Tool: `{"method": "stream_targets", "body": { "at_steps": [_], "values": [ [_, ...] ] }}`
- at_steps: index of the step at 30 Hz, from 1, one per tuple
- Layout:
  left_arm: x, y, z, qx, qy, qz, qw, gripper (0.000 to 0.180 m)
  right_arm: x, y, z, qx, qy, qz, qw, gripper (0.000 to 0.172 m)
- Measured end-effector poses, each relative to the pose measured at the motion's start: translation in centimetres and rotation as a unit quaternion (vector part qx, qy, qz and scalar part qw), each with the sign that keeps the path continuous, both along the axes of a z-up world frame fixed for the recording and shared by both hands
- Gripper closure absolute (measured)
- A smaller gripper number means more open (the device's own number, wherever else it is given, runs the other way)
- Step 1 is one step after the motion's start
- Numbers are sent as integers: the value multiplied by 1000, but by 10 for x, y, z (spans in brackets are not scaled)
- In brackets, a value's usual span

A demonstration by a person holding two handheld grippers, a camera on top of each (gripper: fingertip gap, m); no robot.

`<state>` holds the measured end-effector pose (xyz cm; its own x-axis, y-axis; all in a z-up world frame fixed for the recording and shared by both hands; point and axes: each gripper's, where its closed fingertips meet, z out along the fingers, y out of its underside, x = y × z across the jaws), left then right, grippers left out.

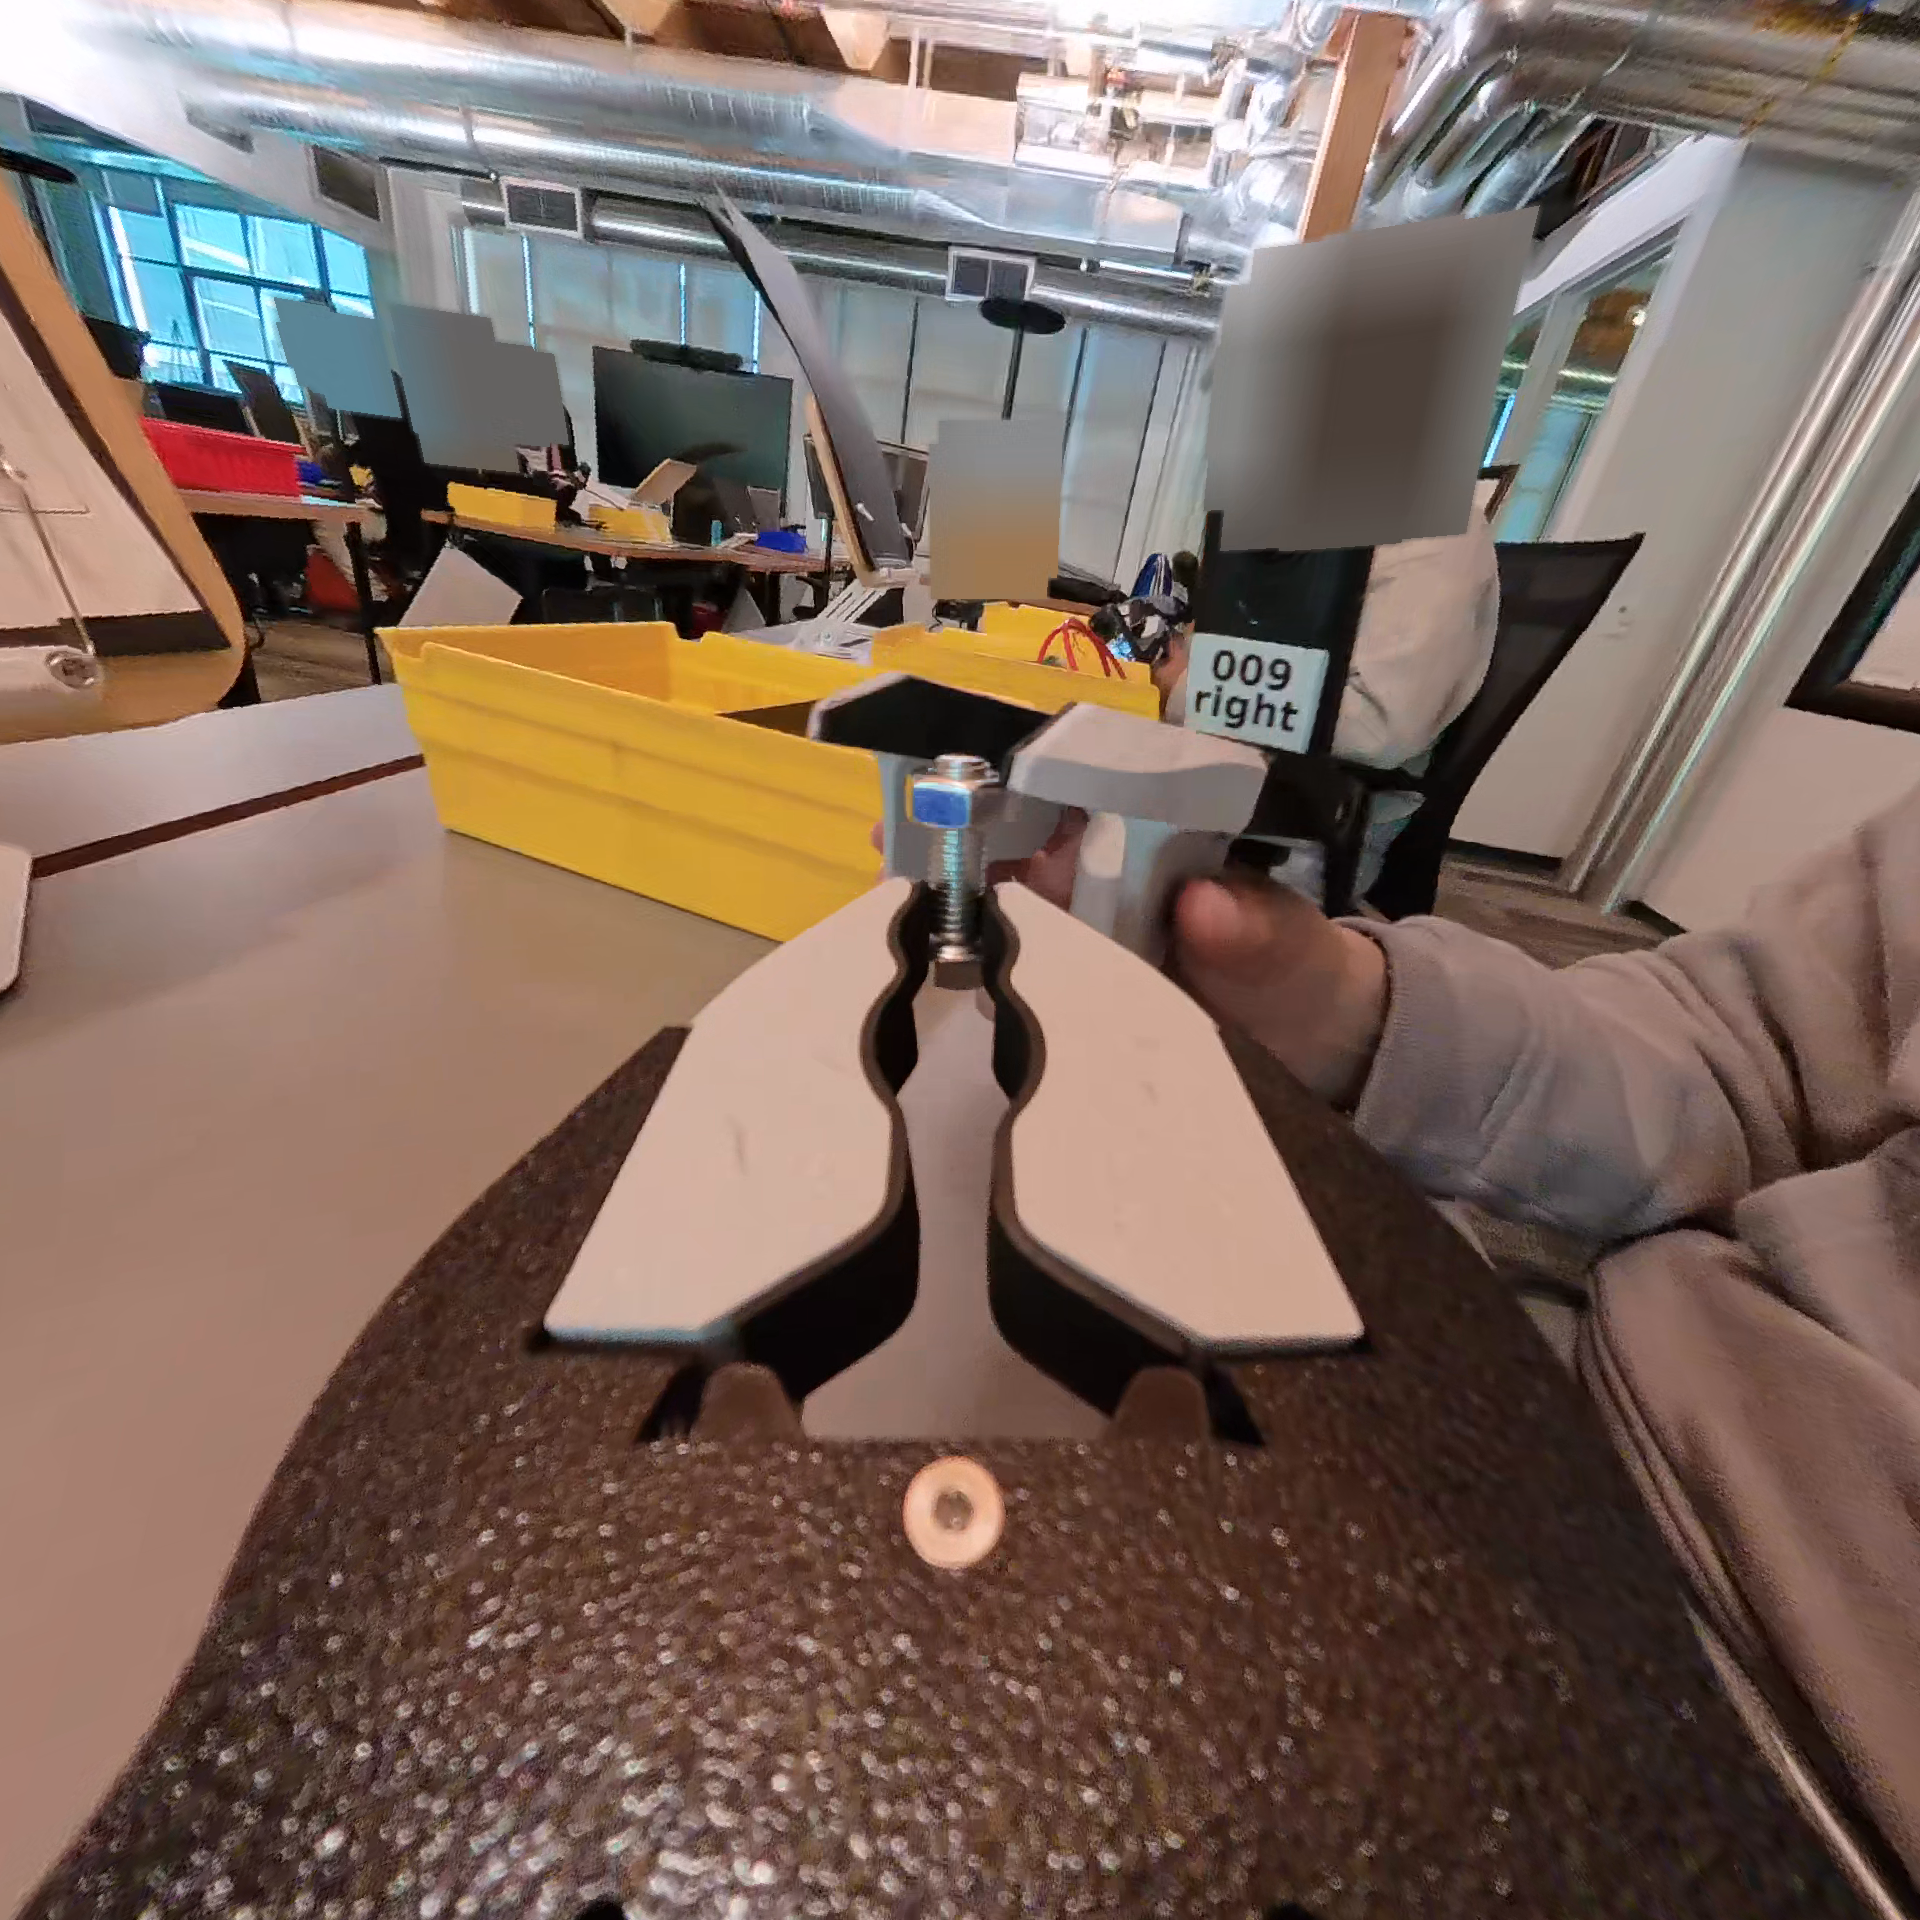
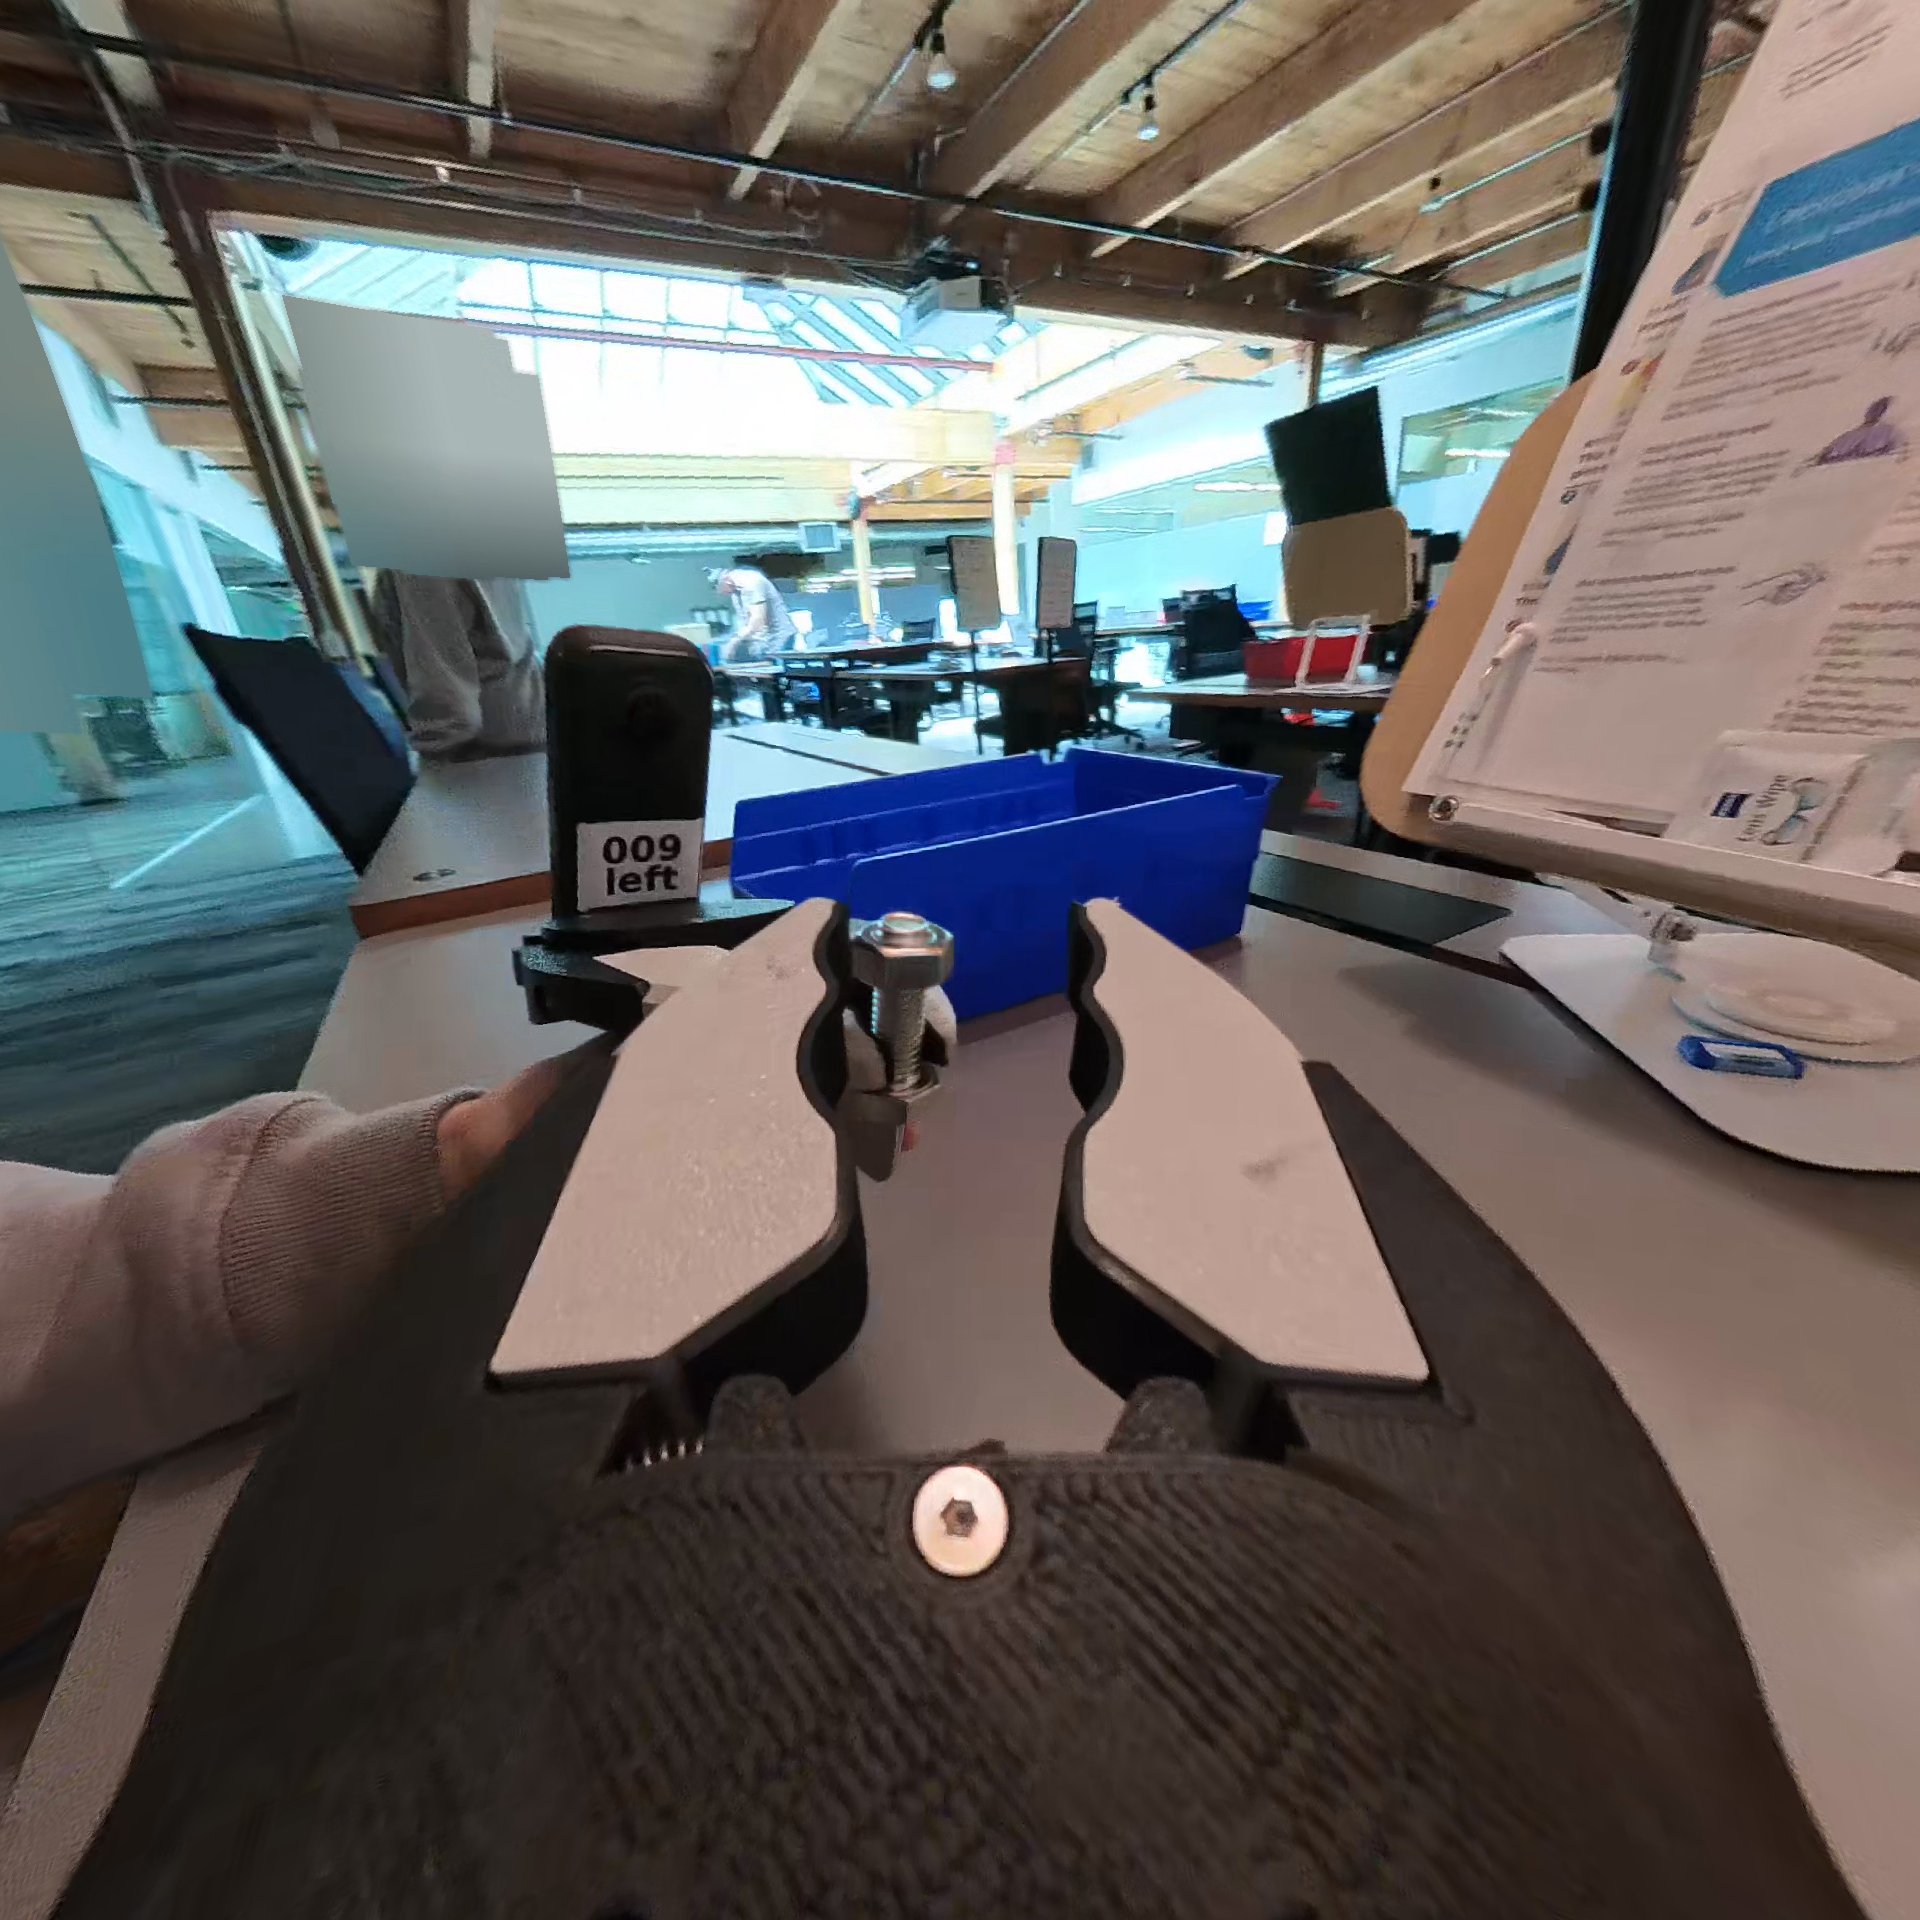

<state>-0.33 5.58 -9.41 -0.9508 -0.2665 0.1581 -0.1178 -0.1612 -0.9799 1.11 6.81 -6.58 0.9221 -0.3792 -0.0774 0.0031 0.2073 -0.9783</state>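
My left gripper (image 1: 954, 940) has its fingers clamped on the threaded shank of a steel bolt (image 1: 951, 883), head down, shaft upright. A nut (image 1: 940, 798) sits at the top of the thread; one flat carries a blue mark.

My right gripper (image 2: 951, 956) has its fingers apart around that nut (image 2: 902, 956). The left finger (image 2: 800, 997) lies against or just beside it; the right finger (image 2: 1122, 997) stands clear, with blue showing through the gap. From the left wrist view the right gripper's fingers flank the nut, but I cannot tell contact on the far side.

Containers:
- Yellow bin (image 1: 644, 769) on the counter (image 1: 260, 1039), just behind the bolt. Interior mostly hidden by its wall; contents not readable.
- Second yellow bin (image 1: 997, 644) farther back, red wires (image 1: 1081, 639) showing over its rim.
- Blue bin (image 2: 1039, 862) beyond the right fingers; what I see of its inside looks bare.

A document stand (image 2: 1704, 582) is at right.
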Motion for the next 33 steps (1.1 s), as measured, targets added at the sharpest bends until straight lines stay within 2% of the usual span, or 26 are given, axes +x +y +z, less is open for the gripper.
{"method": "stream_targets", "body": {
  "at_steps": [4,7,8,12,16,19,29,30,31,32,33],
  "values": [
    [3,4,6,-21,-10,9,1000,172,0,1,0,-3,-51,36,998,131],
    [3,6,6,-17,-18,16,1000,172,-14,1,9,58,-49,101,992,137],
    [3,5,7,-19,-20,15,1000,172,-16,-1,8,68,-51,101,991,142],
    [1,2,5,-8,-22,12,1000,172,-9,-16,7,80,-68,45,993,141],
    [-1,-3,4,-5,-22,7,1000,172,-15,-12,11,91,-63,69,991,138],
    [-2,-4,4,-3,-27,8,1000,172,-16,-3,4,63,-62,70,994,134],
    [1,-2,4,2,-31,20,999,172,-5,-3,-2,45,-48,45,997,138],
    [2,3,8,-15,-30,23,999,172,-2,-8,1,61,-39,44,996,137],
    [2,8,12,-34,-29,23,999,172,6,-15,3,80,-21,32,996,151],
    [3,12,14,-42,-28,26,998,172,19,-24,1,94,4,5,996,155],
    [6,15,12,-37,-27,36,998,172,28,-30,-3,92,23,-16,995,143]
  ]
}}
